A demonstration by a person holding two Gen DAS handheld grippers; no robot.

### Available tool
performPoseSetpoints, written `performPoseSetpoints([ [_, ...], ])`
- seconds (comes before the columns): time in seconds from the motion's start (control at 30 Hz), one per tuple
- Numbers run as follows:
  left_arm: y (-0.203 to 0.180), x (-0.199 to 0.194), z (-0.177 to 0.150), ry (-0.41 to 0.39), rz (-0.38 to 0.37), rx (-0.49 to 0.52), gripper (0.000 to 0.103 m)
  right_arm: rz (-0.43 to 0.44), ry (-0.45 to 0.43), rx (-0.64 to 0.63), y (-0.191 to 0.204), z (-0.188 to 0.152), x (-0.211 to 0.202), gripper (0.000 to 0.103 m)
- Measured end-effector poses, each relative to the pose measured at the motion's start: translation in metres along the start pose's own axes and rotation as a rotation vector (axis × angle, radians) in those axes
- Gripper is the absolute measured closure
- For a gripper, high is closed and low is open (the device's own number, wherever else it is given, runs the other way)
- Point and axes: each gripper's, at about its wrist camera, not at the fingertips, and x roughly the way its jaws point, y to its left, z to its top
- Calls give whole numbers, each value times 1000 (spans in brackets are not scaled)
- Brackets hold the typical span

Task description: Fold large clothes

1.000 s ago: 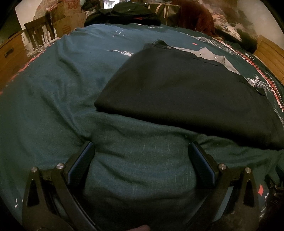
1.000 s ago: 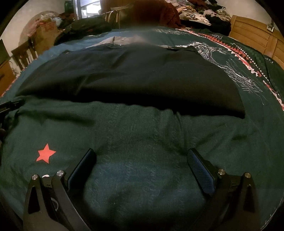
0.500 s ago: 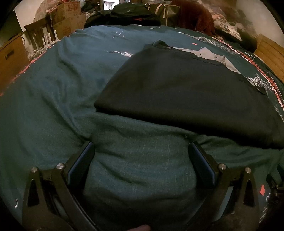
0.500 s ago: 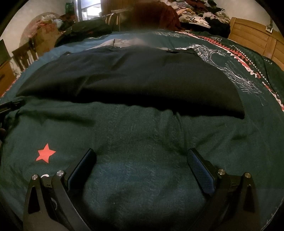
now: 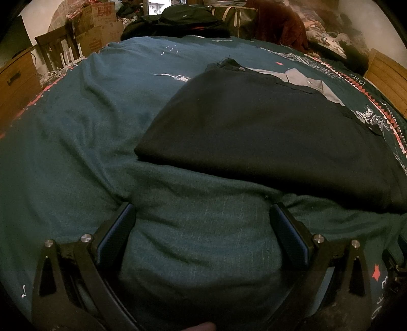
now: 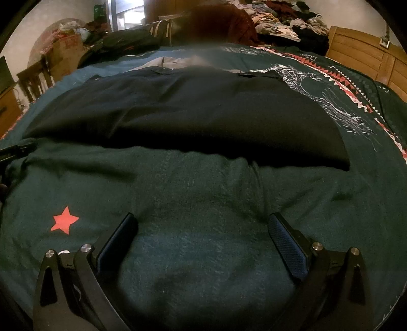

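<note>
Both tongs sit low over a bed covered in a teal bedspread. Left tongs are spread wide apart, nothing clamped, fingers pressing down into a bulge of teal fabric. Right tongs likewise spread wide, nothing between them but a raised hump of bedspread.

Task item: a black garment, folded flat, lies on the bed just ahead of both tongs, near edge apart from the fingertips. In the left view it sits centre-right, its near-left corner pointing toward the camera; in the right view the same garment stretches across the middle, near-right corner at the right. A grey lining with a button shows at the garment's far edge.

A red star print is on the bedspread just left of the right tongs' left finger. A red-and-white triangle border runs along the bedspread's right side.

Past the bed: cardboard boxes, a wooden chair, a wooden dresser on the left, a pile of clothes far right. Dim, warm lighting; the far centre of the right view is blurred.
</note>
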Motion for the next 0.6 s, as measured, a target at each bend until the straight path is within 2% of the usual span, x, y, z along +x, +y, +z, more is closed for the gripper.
performPoseSetpoints([
  [0.6, 0, -1, -1, -1, 1, -1, 0, -2, -6, 0, -1, 1, -1, 0],
])
